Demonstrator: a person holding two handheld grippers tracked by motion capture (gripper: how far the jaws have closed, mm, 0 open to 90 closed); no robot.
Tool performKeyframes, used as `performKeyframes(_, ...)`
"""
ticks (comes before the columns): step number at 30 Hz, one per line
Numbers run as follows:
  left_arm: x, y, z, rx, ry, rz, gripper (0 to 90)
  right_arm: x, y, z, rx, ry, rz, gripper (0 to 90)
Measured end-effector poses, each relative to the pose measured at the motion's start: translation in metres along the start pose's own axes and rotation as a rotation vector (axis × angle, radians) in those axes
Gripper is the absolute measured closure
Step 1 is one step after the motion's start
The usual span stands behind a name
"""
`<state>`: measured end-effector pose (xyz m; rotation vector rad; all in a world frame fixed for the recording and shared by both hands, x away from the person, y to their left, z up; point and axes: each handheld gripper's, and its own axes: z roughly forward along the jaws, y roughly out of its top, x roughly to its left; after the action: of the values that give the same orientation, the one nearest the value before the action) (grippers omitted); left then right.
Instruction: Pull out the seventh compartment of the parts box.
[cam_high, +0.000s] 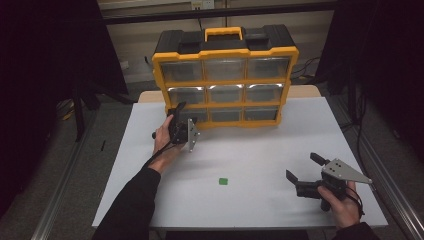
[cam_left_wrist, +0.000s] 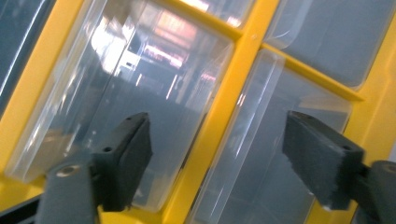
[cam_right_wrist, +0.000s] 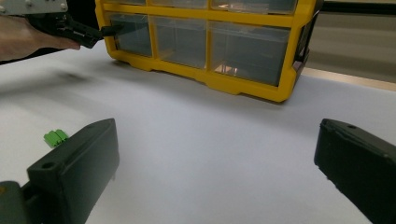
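Note:
A yellow and black organizer (cam_high: 226, 52) with clear drawers stands at the back of the white table (cam_high: 250, 140). My left gripper (cam_high: 176, 114) is open right in front of its bottom left drawer (cam_high: 196, 114). In the left gripper view the open gripper (cam_left_wrist: 219, 126) straddles a yellow divider (cam_left_wrist: 224, 98) between two clear drawers, with nothing gripped. My right gripper (cam_high: 303, 166) is open and empty low over the table's front right. A small green connector (cam_high: 223, 181) lies on the table left of it. In the right gripper view the green connector (cam_right_wrist: 55, 137) sits beside the left jaw.
The organizer's drawers (cam_right_wrist: 250, 46) all look shut, and the ones I can see into hold nothing I can make out. A black handle with a yellow grip (cam_high: 223, 34) tops the organizer. Dark floor and a metal rail (cam_high: 65, 190) flank the table.

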<state>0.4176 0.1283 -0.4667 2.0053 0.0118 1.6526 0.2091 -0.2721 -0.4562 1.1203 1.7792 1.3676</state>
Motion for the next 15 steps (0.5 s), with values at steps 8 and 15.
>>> performKeyframes(8,-0.0046,-0.0023,0.0027,0.001,-0.023,0.047,44.1,0.0,-0.0001,0.0,0.001,0.0,0.001,0.0)
performKeyframes(15,-0.0068,-0.0013,0.0027,-0.012,-0.049,0.087,57.9,0.0002,-0.0001,-0.0002,0.004,0.001,0.002,0.0)
